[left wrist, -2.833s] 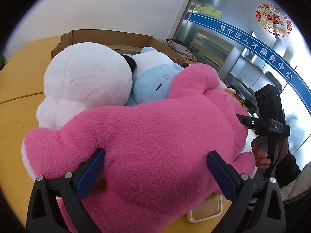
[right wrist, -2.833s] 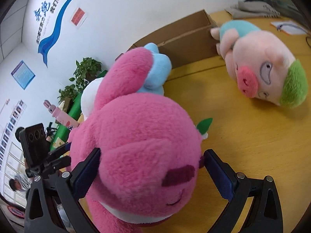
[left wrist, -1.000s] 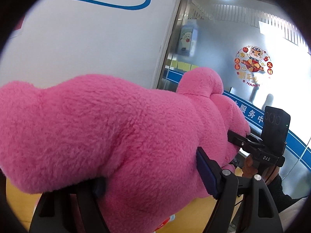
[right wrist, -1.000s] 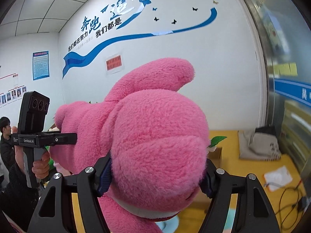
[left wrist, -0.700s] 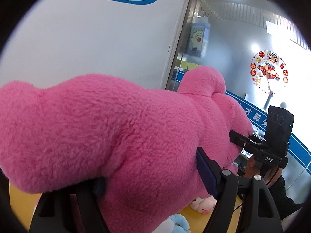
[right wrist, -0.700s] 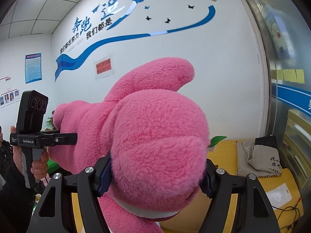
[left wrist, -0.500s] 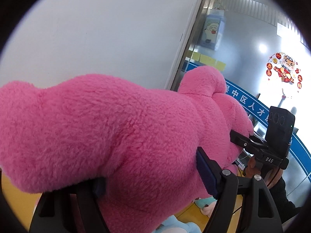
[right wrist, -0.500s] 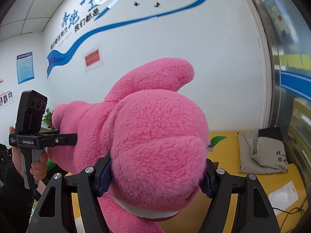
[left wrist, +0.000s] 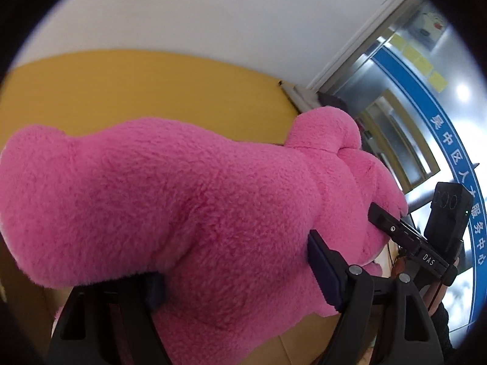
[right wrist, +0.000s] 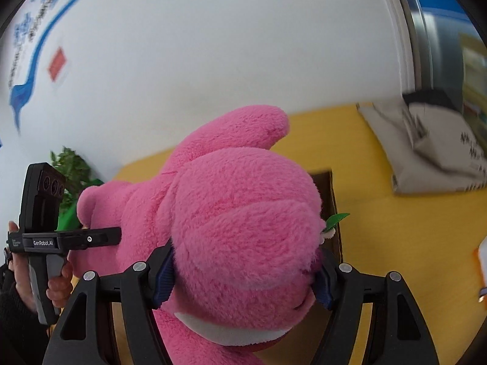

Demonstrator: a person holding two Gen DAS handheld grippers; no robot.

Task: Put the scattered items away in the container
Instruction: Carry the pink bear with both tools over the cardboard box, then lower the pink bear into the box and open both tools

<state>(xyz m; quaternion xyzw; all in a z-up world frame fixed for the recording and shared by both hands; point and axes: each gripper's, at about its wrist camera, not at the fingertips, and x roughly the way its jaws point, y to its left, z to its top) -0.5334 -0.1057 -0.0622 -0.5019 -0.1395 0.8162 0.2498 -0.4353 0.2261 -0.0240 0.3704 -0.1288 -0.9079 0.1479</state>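
Clearly soft goods: the pink plush toy (right wrist: 240, 228) is seen carried in the air above the yellow worktop (right wrist: 395, 228), gripped at both ends. Its head is pinched between the fingers (right wrist: 162, 276) of the right gripper (right wrist: 243, 276), the pile bulging over the blue pads. Its body is clamped by the left gripper (left wrist: 237, 279), fur swelling round the one pad in clear view (left wrist: 322, 270); the other is half buried. Both sets of fingers are closed narrow on the toy.

Handling, as judged: light, bulky, highly compressible, not fragile. Sag between the two holds is to be expected. Fur gives fair friction, but a shallow pinch on pile alone could slip; stuffing should be taken deep, at head and trunk as now.

A brown cardboard edge (right wrist: 333, 200) is glimpsed behind the head, possibly the container; not confirmed. A grey cloth bag (right wrist: 435, 152) lies on the far worktop, a green plant (right wrist: 73, 164) at its left end.
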